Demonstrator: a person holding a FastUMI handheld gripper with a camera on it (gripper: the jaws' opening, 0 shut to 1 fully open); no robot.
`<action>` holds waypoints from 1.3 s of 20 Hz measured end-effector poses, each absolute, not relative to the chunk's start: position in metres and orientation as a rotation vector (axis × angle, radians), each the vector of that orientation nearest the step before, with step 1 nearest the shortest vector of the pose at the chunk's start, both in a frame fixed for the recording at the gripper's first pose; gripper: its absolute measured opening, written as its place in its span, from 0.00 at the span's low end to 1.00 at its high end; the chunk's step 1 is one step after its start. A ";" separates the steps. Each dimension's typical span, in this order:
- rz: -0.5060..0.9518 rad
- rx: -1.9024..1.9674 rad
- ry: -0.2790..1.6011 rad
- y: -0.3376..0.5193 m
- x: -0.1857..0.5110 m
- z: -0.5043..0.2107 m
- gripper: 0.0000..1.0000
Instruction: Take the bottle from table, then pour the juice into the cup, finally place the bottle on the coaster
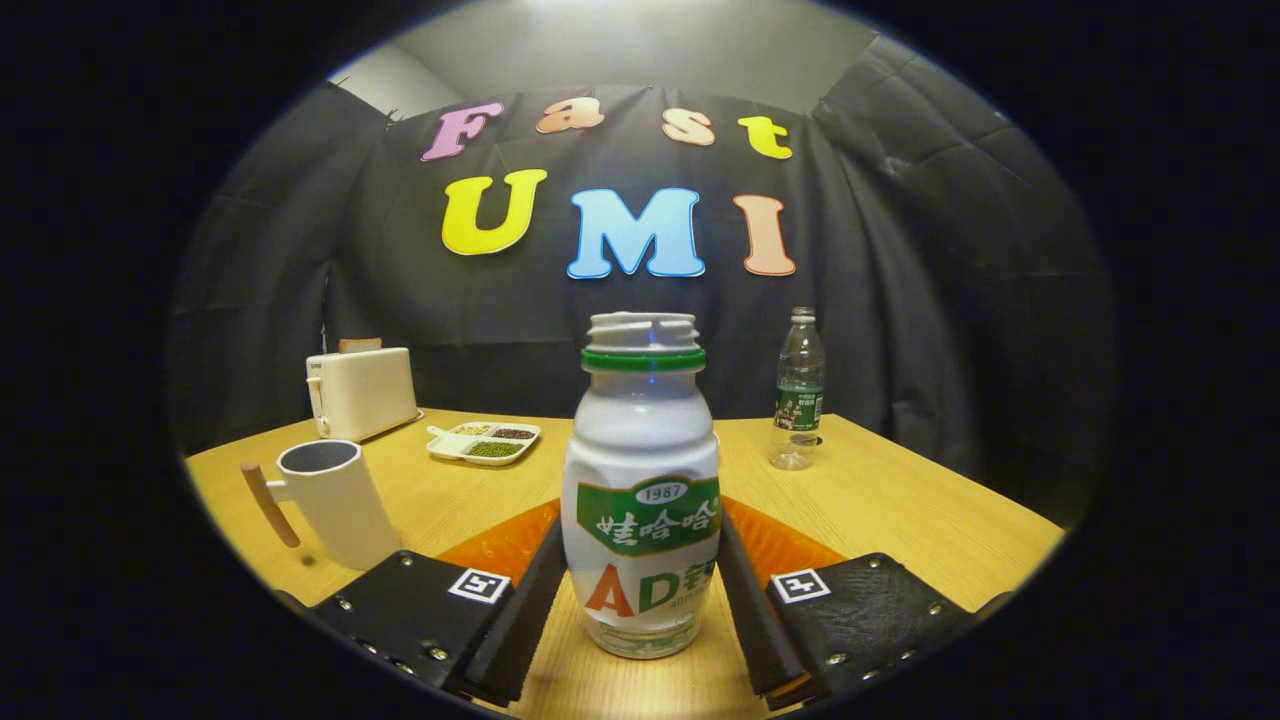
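My gripper (640, 600) sits low in the centre of the frame with its two fingers flanking the bottle (641, 490), their inner faces right against its lower sides; I read that as closed on it, though how hard they press I can't judge. The bottle stands upright on the wooden table (900, 500), between the fingers, with the orange coaster (775, 545) showing just behind it. My worry is slip: the grip is low on a tall, smooth body, so tilting toward the cup (335, 500) at lower left could let it swing or slide and spill early. The cup is well apart, so the carry matters. The bottle itself is white and waisted, with a green collar ring, an open threaded neck and a green label.
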State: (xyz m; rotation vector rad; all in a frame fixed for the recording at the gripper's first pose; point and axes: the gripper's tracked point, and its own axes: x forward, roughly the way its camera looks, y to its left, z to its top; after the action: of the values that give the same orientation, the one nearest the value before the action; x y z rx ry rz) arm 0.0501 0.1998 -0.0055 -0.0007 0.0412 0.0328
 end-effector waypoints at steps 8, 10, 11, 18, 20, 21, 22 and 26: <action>0.062 -0.031 0.040 0.209 0.054 -0.002 0.75; 0.076 -0.056 0.036 0.213 0.054 0.003 0.75; 0.082 -0.075 0.031 0.216 0.053 0.005 0.75; 0.150 -0.223 0.025 0.235 0.048 0.021 0.75; 0.172 -0.256 0.029 0.242 0.049 0.024 0.75; 0.179 -0.276 0.030 0.245 0.049 0.024 0.75; 0.185 -0.296 0.028 0.248 0.049 0.026 0.75; 0.222 -0.379 0.036 0.262 0.051 0.026 0.75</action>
State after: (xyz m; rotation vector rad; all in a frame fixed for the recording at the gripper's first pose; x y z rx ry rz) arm 0.0506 0.2622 0.0264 -0.3792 0.0356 0.2223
